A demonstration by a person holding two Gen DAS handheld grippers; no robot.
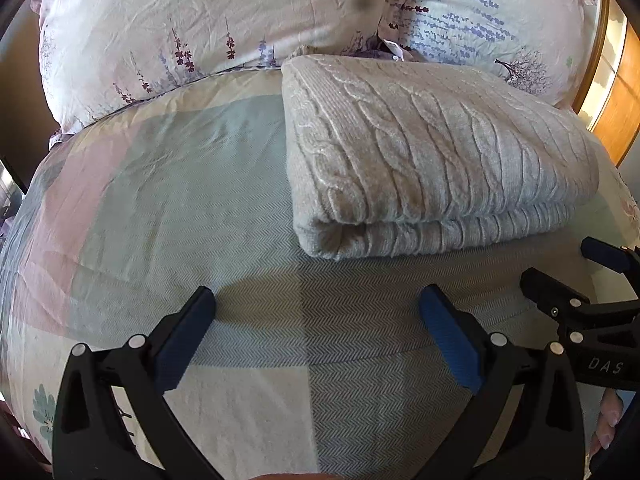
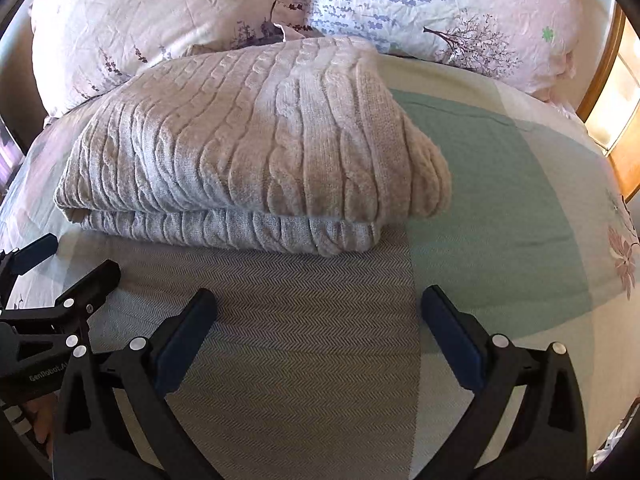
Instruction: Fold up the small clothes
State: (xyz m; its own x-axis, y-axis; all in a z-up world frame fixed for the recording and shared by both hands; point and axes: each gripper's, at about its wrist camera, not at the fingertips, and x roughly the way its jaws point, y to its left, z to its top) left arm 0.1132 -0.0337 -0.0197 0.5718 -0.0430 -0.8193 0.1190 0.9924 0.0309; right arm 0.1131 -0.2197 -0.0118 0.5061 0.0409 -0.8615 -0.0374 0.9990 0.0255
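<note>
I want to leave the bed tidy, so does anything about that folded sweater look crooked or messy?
Nothing stands out. The cable-knit sweater lies folded flat on the bedspread below the pillows. Both grippers, left and right, are open and apart from it.

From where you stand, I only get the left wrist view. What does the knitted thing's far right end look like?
Observer: The folded sweater ends in a rounded, bunched corner, with green bedspread beyond it.
Operator: Is that other gripper holding anything?
Observer: No. The right gripper is open over the bedspread, short of the sweater.
Operator: Anything further right?
Observer: A pink flower print near the bed's edge.
</note>
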